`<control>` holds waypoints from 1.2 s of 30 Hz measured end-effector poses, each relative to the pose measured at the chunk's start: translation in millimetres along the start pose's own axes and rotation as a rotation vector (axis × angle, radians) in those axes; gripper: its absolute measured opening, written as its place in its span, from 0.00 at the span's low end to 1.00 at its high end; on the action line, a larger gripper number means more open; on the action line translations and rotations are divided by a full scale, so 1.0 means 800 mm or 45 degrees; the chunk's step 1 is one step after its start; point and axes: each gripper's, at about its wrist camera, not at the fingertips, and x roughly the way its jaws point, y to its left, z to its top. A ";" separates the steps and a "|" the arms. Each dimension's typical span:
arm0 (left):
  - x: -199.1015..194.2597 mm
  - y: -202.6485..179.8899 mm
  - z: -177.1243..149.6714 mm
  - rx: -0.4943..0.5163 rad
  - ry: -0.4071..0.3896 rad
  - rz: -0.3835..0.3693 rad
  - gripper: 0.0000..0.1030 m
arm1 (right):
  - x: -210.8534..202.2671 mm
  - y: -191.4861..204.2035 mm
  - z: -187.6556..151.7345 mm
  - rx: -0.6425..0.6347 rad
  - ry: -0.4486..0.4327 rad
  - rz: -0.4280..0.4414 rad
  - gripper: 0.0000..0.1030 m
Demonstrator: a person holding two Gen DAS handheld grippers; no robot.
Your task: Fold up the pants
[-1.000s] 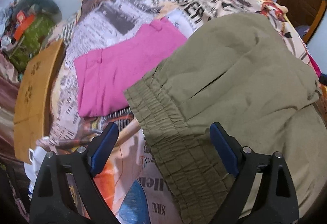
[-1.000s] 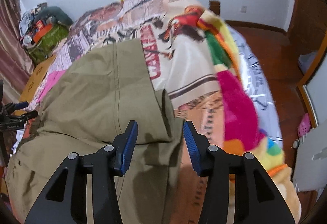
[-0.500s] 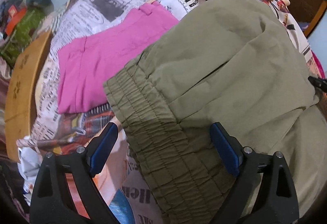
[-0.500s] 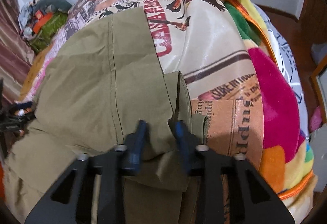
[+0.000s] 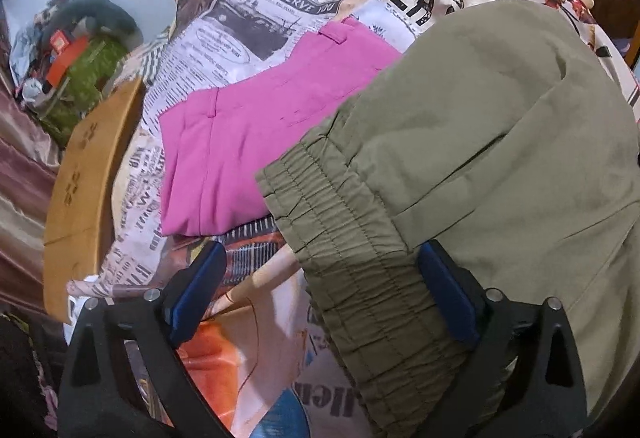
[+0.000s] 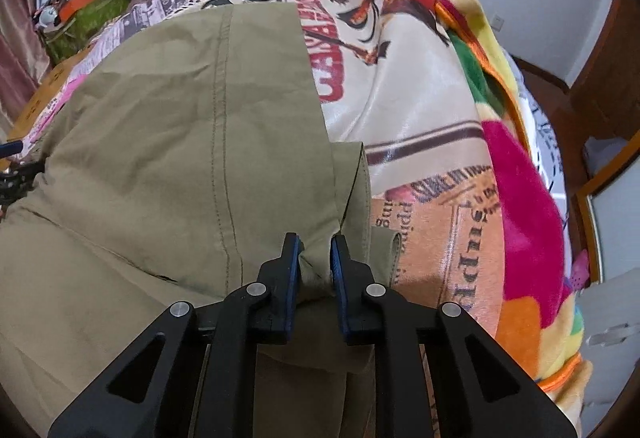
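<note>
On the printed bedspread point(image 6: 420, 110) lie olive pants point(image 6: 180, 126), hem corner pinched by the closing right gripper point(image 6: 314, 258) while the left gripper point(image 5: 320, 286) opens wide astride the elastic waistband point(image 5: 340, 238), likely readying a fold.

Two wrist fisheyes, close, angled steeply down – both sharing the olive pants point(image 5: 480, 142) on the bed point(image 6: 420, 86).

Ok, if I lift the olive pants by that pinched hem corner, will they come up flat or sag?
Probably sag: the olive pants already drape in soft creases over the bedspread. The right gripper, closing, pinches only a small bunch, so the rest likely trails. The gathered waistband looks thicker and may hang heavier; the left gripper, jaws opening, straddles it without pressing.
</note>
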 end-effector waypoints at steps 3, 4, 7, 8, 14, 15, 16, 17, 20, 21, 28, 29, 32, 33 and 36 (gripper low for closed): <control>-0.002 0.006 0.000 -0.035 0.036 -0.048 0.96 | 0.000 0.001 0.004 0.012 0.025 -0.004 0.14; -0.005 0.009 0.000 -0.049 0.047 -0.061 0.96 | -0.003 0.002 0.004 0.020 0.036 -0.008 0.14; -0.020 0.018 0.000 -0.080 0.049 -0.094 0.96 | -0.020 0.001 0.005 0.024 0.028 -0.020 0.18; -0.025 0.020 0.000 -0.083 0.041 -0.096 0.96 | -0.030 0.001 0.006 0.016 0.016 -0.032 0.19; -0.068 0.039 0.005 -0.123 -0.054 -0.118 0.96 | -0.084 0.007 0.018 -0.005 -0.098 -0.062 0.35; -0.073 0.043 0.008 -0.139 -0.066 -0.127 0.96 | -0.093 0.008 0.021 -0.008 -0.127 -0.059 0.40; -0.079 0.046 0.010 -0.157 -0.081 -0.134 0.96 | -0.098 0.011 0.025 -0.010 -0.149 -0.058 0.42; -0.086 0.050 0.014 -0.176 -0.102 -0.135 0.96 | -0.105 0.012 0.028 -0.011 -0.173 -0.056 0.43; -0.101 0.059 0.025 -0.207 -0.150 -0.125 0.96 | -0.121 0.019 0.045 -0.009 -0.238 -0.043 0.43; -0.103 0.063 0.028 -0.214 -0.162 -0.122 0.96 | -0.124 0.020 0.051 -0.008 -0.262 -0.038 0.44; -0.100 0.082 0.055 -0.239 -0.206 -0.085 0.96 | -0.120 0.029 0.088 -0.008 -0.323 -0.019 0.46; -0.095 0.085 0.058 -0.251 -0.201 -0.091 0.96 | -0.114 0.030 0.095 -0.010 -0.325 -0.018 0.46; -0.077 0.090 0.069 -0.281 -0.175 -0.117 0.96 | -0.099 0.034 0.111 -0.025 -0.324 -0.017 0.46; -0.069 0.090 0.072 -0.287 -0.166 -0.121 0.96 | -0.095 0.035 0.114 -0.028 -0.321 -0.017 0.46; -0.050 0.085 0.079 -0.272 -0.139 -0.131 0.96 | -0.076 0.037 0.126 -0.028 -0.302 0.005 0.46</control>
